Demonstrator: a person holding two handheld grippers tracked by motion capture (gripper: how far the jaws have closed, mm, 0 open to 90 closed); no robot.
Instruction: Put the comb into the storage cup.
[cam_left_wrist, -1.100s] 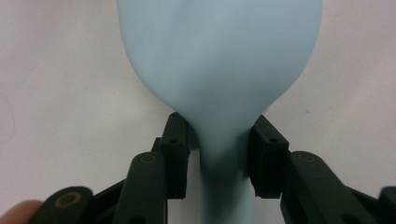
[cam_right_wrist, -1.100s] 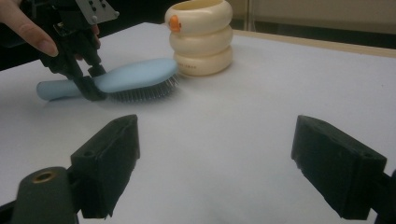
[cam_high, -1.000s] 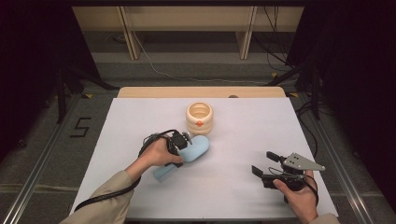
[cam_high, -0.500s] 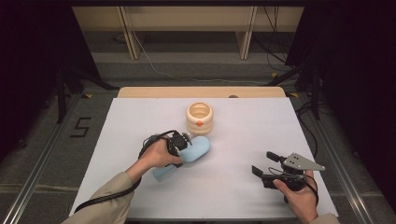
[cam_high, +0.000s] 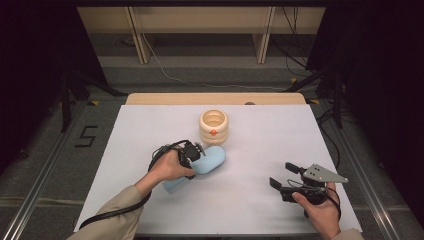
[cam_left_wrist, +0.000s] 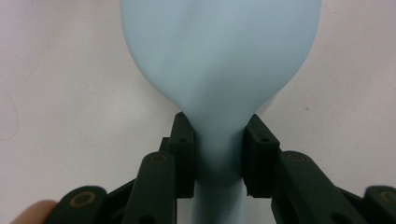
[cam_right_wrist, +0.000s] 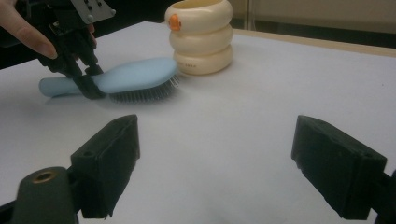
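Left gripper (cam_high: 196, 151) is clamped, jaws nearly together, forearm angling in. Right gripper (cam_high: 283, 176) hovers, jaws wide apart.

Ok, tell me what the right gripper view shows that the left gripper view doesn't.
Right gripper view: the hairbrush's bristles facing down on the table, the cream ringed cup just behind the brush head, and the right tool with its jaws wide apart and nothing between them. Left gripper view: both pads pressed on the brush's narrow neck. Both: the blue hairbrush and the white table.

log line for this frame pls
left gripper: shut on brush neck, bristles down | right gripper: open, nothing between | cup: upright behind brush | table
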